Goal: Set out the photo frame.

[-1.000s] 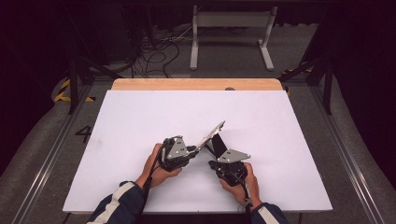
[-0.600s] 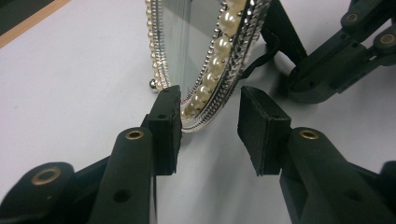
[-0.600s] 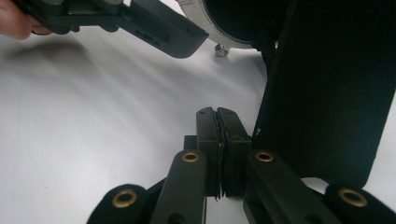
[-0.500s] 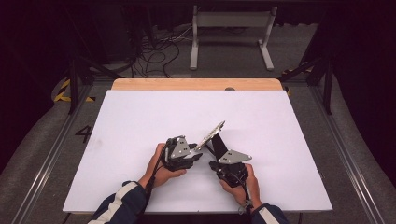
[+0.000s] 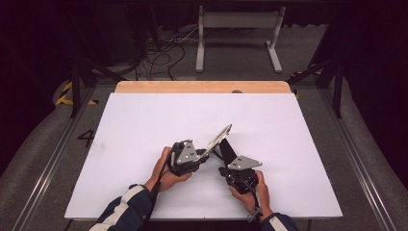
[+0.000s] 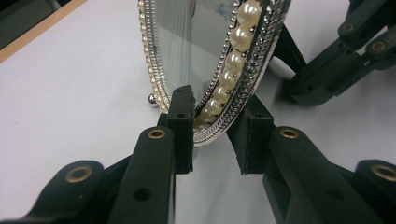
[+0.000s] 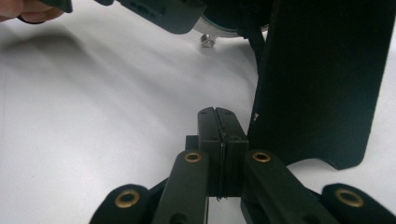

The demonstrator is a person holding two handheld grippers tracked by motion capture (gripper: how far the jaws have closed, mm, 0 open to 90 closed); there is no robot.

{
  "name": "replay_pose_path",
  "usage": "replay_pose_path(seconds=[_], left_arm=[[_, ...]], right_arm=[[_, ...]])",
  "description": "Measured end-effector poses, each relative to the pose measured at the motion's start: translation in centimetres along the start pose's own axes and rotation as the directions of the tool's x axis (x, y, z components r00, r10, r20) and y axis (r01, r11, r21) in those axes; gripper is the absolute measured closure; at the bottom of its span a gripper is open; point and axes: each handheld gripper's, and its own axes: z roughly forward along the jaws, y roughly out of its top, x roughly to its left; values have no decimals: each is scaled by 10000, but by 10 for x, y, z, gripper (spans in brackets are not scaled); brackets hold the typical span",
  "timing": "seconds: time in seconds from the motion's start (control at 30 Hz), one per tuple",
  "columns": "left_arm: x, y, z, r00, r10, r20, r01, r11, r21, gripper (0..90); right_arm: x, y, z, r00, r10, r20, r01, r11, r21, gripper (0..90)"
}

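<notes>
A silver oval picture frame (image 5: 219, 139) edged with pearls (image 6: 233, 70) stands tilted on the white table, propped by its black back stand (image 5: 230, 150). My left gripper (image 5: 204, 156) comes in from the left, and its jaws have just been closing. In the left gripper view its pads (image 6: 183, 116) pinch the frame's lower rim, so my left gripper (image 6: 217, 126) is shut on it. My right gripper (image 5: 225, 162) sits just behind the frame. Seen in its own view, my right gripper (image 7: 218, 121) has its pads pressed together with nothing between them, close beside the black stand (image 7: 322, 84).
The white tabletop (image 5: 144, 120) spreads wide on all sides of the frame, with a wooden strip (image 5: 192, 86) along its far edge. Beyond it are floor cables (image 5: 163, 48) and a metal stand (image 5: 235, 29). Rails run down both sides.
</notes>
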Motion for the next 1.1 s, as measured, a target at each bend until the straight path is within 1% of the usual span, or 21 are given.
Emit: replay_pose_path(seconds=[0.13,0.2,0.23,0.27,0.3,0.33,0.37,0.5,0.63,0.77,1.1], left_arm=[[-5,3,0,9997,240,16,-240,9997,62,723],[-8,4,0,9995,319,-44,-319,9994,98,720],[-9,4,-1,9991,425,-64,-424,9990,106,721],[-10,5,-1,9991,411,-54,-410,9990,157,724],[-11,5,-1,9987,502,-79,-501,9986,154,724],[-12,6,-1,9988,486,-54,-485,9987,146,725],[-12,6,-1,9984,552,-82,-550,9983,172,724],[-14,8,0,9987,504,-96,-502,9985,212,722],[-16,9,0,9984,548,-98,-545,9982,254,721],[-18,10,0,9990,421,-116,-418,9988,249,716],[-18,9,3,9998,142,133,-142,9999,52,696]], right_arm=[[-5,-1,-2,9999,48,126,-48,10000,18,900],[-9,-1,-3,9998,185,118,-185,9998,6,900],[-11,-2,-4,9997,217,102,-217,9998,20,900],[-12,-2,-4,9997,231,93,-231,9997,2,900],[-12,-2,-4,9997,193,165,-193,9998,22,900],[-13,-2,-4,9997,170,160,-170,9999,30,900],[-14,-2,-5,9997,173,180,-173,9998,25,900],[-17,-3,-5,9998,129,156,-129,9999,-3,900],[-18,-3,-6,9997,-59,226,59,10000,-26,900],[-19,-4,-6,9996,-67,267,68,10000,-27,900],[-28,-4,-6,9991,68,428,-64,9999,-102,900]])
